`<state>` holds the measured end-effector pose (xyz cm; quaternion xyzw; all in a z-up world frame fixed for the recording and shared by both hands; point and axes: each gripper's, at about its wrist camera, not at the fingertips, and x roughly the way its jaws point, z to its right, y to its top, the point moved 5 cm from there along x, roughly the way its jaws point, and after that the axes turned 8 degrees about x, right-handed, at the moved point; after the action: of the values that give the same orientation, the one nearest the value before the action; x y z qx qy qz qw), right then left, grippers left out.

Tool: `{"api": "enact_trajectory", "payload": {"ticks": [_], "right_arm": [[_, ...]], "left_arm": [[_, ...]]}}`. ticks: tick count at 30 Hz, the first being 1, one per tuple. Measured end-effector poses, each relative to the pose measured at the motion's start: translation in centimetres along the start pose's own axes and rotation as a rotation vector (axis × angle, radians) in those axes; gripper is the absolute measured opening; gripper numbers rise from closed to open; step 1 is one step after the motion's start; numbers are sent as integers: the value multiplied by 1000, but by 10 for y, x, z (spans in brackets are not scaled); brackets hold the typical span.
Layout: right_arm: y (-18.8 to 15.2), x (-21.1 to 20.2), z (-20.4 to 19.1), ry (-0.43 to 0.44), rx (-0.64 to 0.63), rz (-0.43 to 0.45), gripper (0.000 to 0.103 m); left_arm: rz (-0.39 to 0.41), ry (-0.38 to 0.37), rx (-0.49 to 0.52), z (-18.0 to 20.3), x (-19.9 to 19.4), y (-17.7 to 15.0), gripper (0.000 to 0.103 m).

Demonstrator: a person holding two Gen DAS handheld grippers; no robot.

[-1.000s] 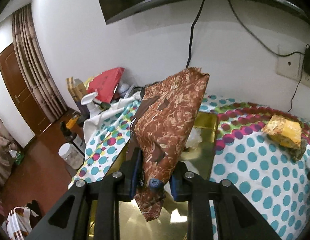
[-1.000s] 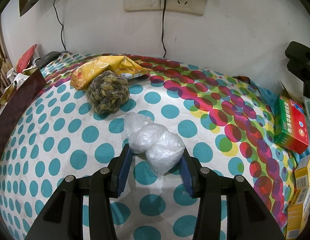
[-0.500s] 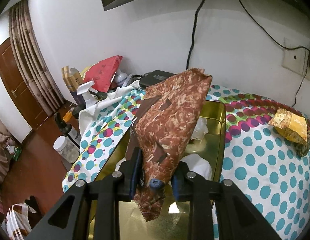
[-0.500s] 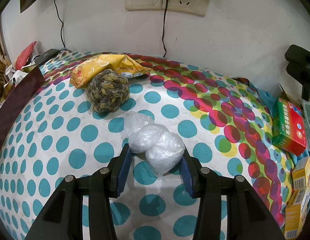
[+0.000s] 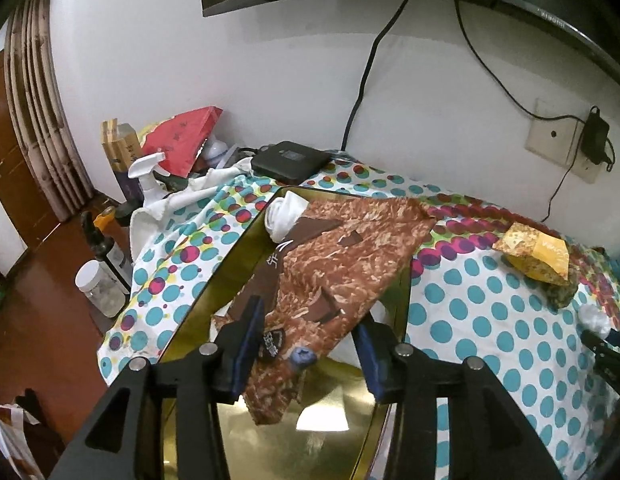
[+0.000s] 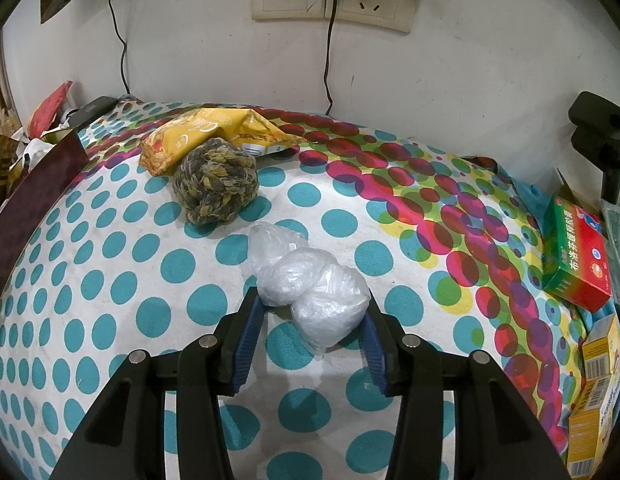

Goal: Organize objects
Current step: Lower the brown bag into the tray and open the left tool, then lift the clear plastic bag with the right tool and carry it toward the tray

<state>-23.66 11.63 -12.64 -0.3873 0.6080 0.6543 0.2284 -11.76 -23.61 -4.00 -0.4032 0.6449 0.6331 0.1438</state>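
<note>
Both grippers concern us first. Our left gripper (image 5: 307, 340) has its jaws spread wide, and the brown snack packet (image 5: 334, 272) lies loose between them, slumped across the gold tray (image 5: 229, 264) with its far corner over the tray's right rim; whether the left pad still touches the packet we cannot tell. Our right gripper (image 6: 310, 340) is partly open around the white plastic bag bundle (image 6: 310, 284), the blue pads (image 6: 249, 332) just beside it on either side, though real pressure is not evident (the bundle rests on the cloth).

Only the left wrist view shows the tray's inside, where a white wad (image 5: 283, 216) sits at the far end under the packet, plus a black box (image 5: 289, 158), a white spray bottle (image 5: 149, 172), a red bag (image 5: 181, 144) and a clear jar (image 5: 99, 288) off the table's left side. Only the right wrist view shows the red and green medicine box (image 6: 578, 256) and the yellow cartons (image 6: 598, 392) at the right edge.

Counting: one tray, one brown packet, one white bundle, one yellow snack pack (image 6: 205, 136) and one woven rope ball (image 6: 215, 186) touching it, all on the polka-dot tablecloth (image 6: 109, 280)
</note>
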Motion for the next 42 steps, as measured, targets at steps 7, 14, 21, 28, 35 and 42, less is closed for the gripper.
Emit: {"api": "enact_trajectory", "payload": {"ticks": [7, 14, 21, 28, 35, 42], "right_arm": [[0, 0, 1, 4, 2, 3, 44], [2, -8, 2, 8, 9, 39, 43], [4, -16, 2, -7, 10, 86, 43], [4, -29, -2, -21, -12, 148, 43], [11, -65, -60, 106, -59, 166, 43], [4, -118, -185, 352, -211, 190, 43]], "left_arm": [[-19, -126, -17, 6, -12, -8, 49], [6, -295, -44, 25, -33, -4, 54], [34, -242, -75, 1, -51, 1, 55], [27, -112, -90, -46, -60, -15, 55], [21, -66, -165, -93, -70, -34, 55], [31, -70, -207, -112, -75, -41, 55]]}}
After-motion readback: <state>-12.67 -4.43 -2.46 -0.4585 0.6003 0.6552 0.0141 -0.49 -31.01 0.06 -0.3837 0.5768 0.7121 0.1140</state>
